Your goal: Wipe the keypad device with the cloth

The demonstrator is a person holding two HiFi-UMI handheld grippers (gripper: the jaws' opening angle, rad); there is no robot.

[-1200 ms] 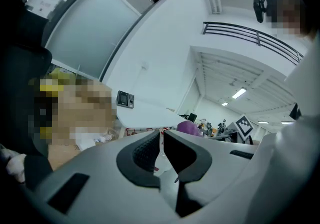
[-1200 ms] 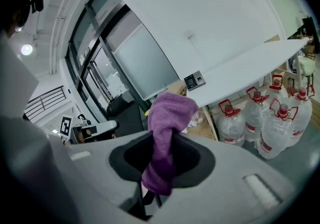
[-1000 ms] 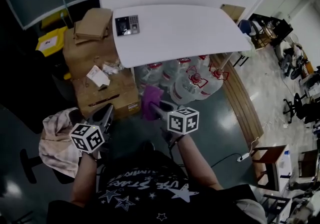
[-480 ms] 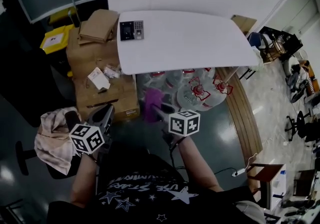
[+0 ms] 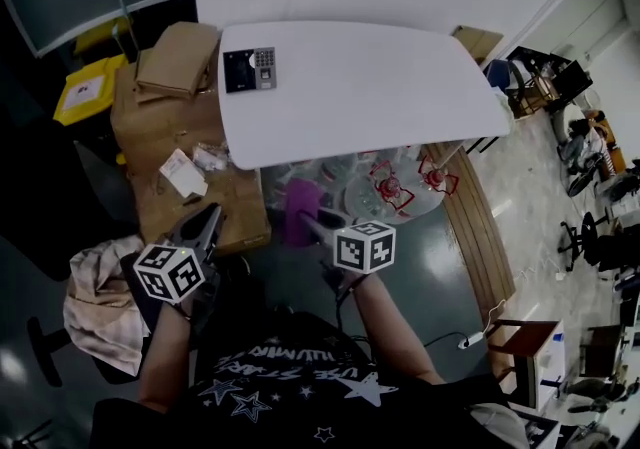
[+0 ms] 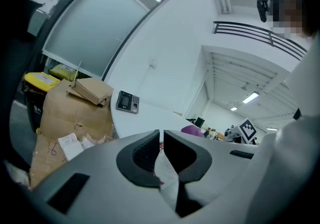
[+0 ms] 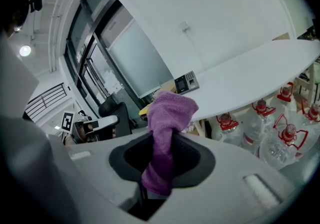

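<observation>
The keypad device [image 5: 250, 68] is a dark flat unit with a screen and a grey button block, lying at the left end of the white table [image 5: 370, 97]; it also shows as the keypad device [image 6: 128, 102] and the keypad device [image 7: 186, 83]. My right gripper [image 5: 308, 220] is shut on a purple cloth [image 5: 299, 209], which bunches up above the jaws as the purple cloth [image 7: 167, 127]. My left gripper [image 5: 209, 222] hangs low at the left, well short of the table, jaws together with nothing between them, seen as the left gripper [image 6: 161, 140].
Cardboard boxes [image 5: 175, 127] are stacked left of the table, with a yellow bin [image 5: 78, 92] behind. Large water bottles [image 5: 395, 187] crowd the floor under the table. A beige cloth [image 5: 95, 297] lies on a chair at lower left.
The view has shifted, so the table and keypad device sit a little lower and further left in the head view. Both grippers stay low in front of me, the cloth still held.
</observation>
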